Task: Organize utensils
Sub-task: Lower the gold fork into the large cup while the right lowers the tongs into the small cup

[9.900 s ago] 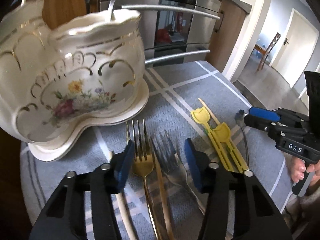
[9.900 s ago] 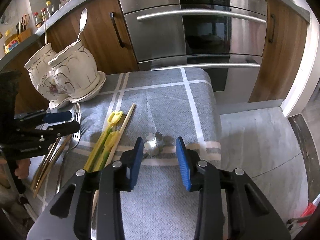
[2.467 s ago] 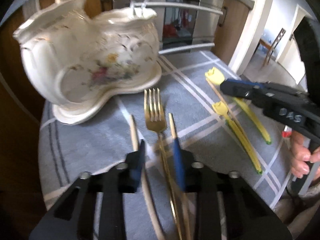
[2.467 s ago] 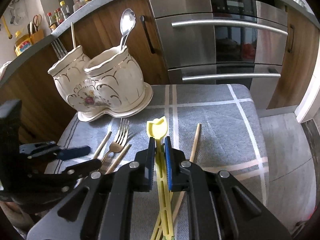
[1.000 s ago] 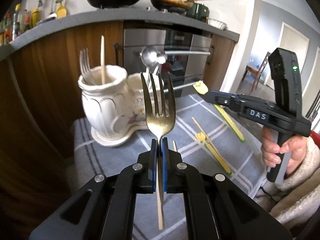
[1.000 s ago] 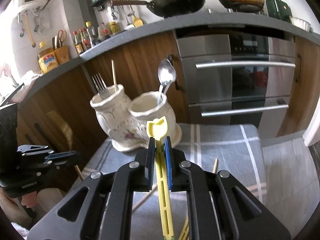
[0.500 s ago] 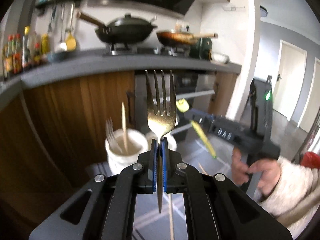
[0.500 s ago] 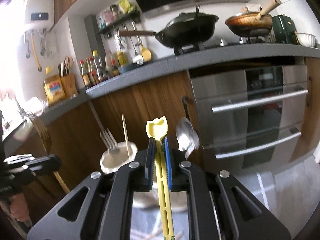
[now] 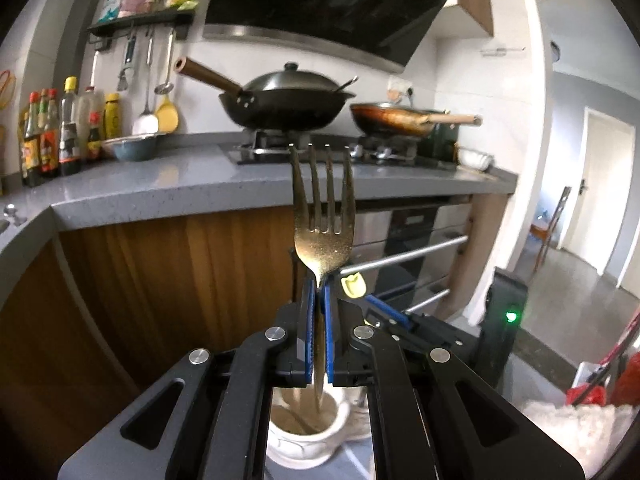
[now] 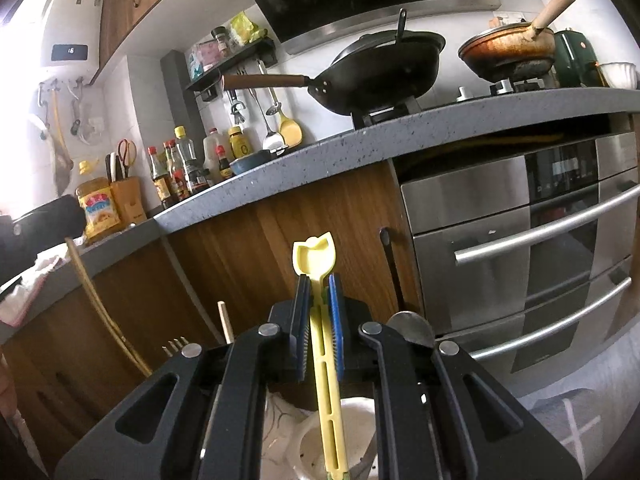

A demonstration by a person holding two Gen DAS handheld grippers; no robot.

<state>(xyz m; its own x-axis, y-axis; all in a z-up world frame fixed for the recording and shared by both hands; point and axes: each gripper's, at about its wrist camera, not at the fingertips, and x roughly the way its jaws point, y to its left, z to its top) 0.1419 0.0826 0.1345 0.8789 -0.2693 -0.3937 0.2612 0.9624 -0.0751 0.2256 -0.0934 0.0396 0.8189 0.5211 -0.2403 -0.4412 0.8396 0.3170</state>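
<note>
My left gripper (image 9: 318, 292) is shut on a gold fork (image 9: 323, 216), held upright with its tines up. The fork's handle hangs down over the left cup of the white ceramic utensil holder (image 9: 303, 436). My right gripper (image 10: 319, 284) is shut on a yellow plastic utensil (image 10: 314, 258), also upright, its lower end over the holder's right cup (image 10: 316, 440). A silver spoon (image 10: 412, 328), silver fork tines (image 10: 175, 345) and a wooden chopstick (image 10: 224, 320) stick up from the holder behind my right fingers. The right gripper (image 9: 390, 316) shows in the left wrist view, just right of the fork.
A grey counter (image 9: 160, 188) with a black wok (image 9: 286, 100), a copper pan (image 9: 396, 120) and sauce bottles (image 9: 48, 136) runs behind. Steel oven drawers (image 10: 540, 248) and wood cabinet fronts (image 9: 180, 280) stand below. A white fluffy sleeve (image 9: 568, 432) is at lower right.
Both grippers have risen and come over the holder, tilting upward. The holder has dropped to the bottom of both views, and the fork and the yellow utensil now hang over its cups.
</note>
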